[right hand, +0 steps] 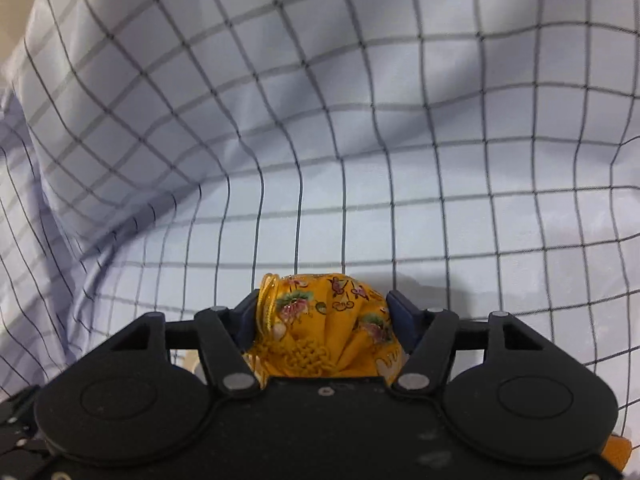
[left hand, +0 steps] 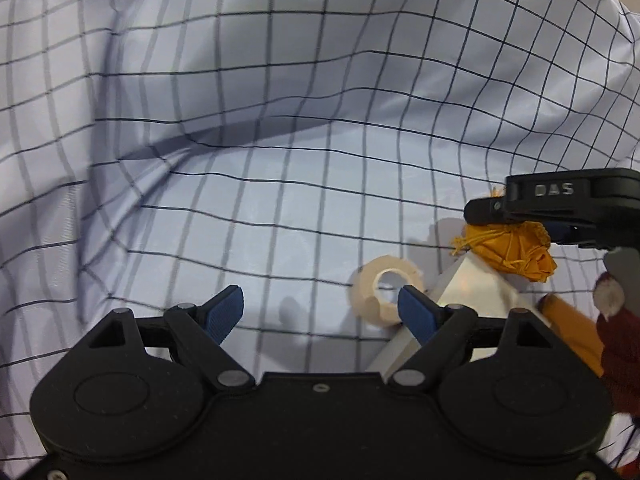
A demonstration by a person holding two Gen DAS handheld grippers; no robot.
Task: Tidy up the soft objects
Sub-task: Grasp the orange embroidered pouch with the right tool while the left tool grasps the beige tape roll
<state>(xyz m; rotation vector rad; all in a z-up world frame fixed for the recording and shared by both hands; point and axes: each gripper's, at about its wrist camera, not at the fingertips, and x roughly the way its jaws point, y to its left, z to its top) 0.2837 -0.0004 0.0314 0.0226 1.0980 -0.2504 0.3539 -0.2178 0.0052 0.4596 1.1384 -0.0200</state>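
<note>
Pouch (right hand: 326, 328), yellow, embroidered, sits squeezed between the blue pads of our right tool (right hand: 322, 312). Left tool (left hand: 320, 312) gapes half-wide, empty, tape roll (left hand: 380, 292) just ahead of its right finger. We judge: hold the squeeze, lift straight off the checked cloth (right hand: 360, 140), and avoid snagging the tassel cord.

L gripper (left hand: 320, 314): my fingers (left hand: 226, 314) spread wide, nothing btwn, angled steeply down.
R gripper (right hand: 322, 318): my fingers clamped on yellow pouch (right hand: 328, 320), angled down.
</note>
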